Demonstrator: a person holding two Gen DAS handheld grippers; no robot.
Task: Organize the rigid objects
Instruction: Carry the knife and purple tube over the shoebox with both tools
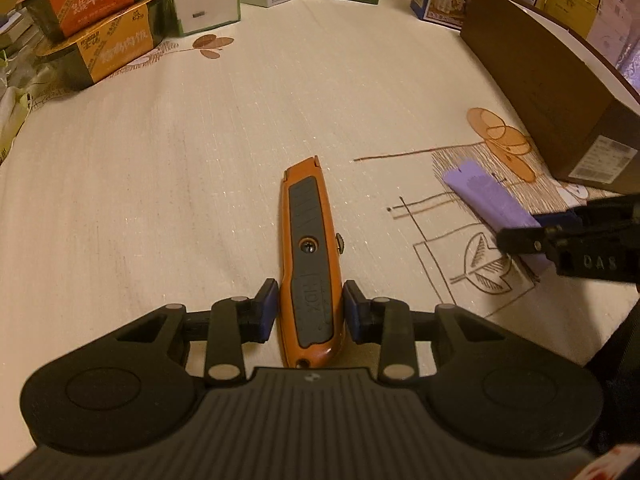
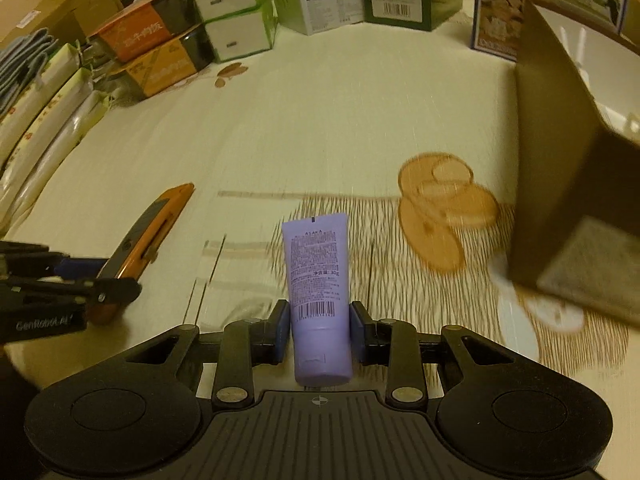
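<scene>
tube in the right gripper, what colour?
Light purple tube with dark print and a barcode; clearest in the right wrist view.

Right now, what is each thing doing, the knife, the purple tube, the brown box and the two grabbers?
Utility knife: gripped, blade not showing.
Purple tube: gripped, cap end nearest the camera.
Brown box: standing on the tablecloth, untouched.
Left gripper: shut on the knife.
Right gripper: shut on the tube.

Stacked food boxes point(image 1: 100, 20) stand beyond a patterned tablecloth point(image 1: 200, 160).
</scene>
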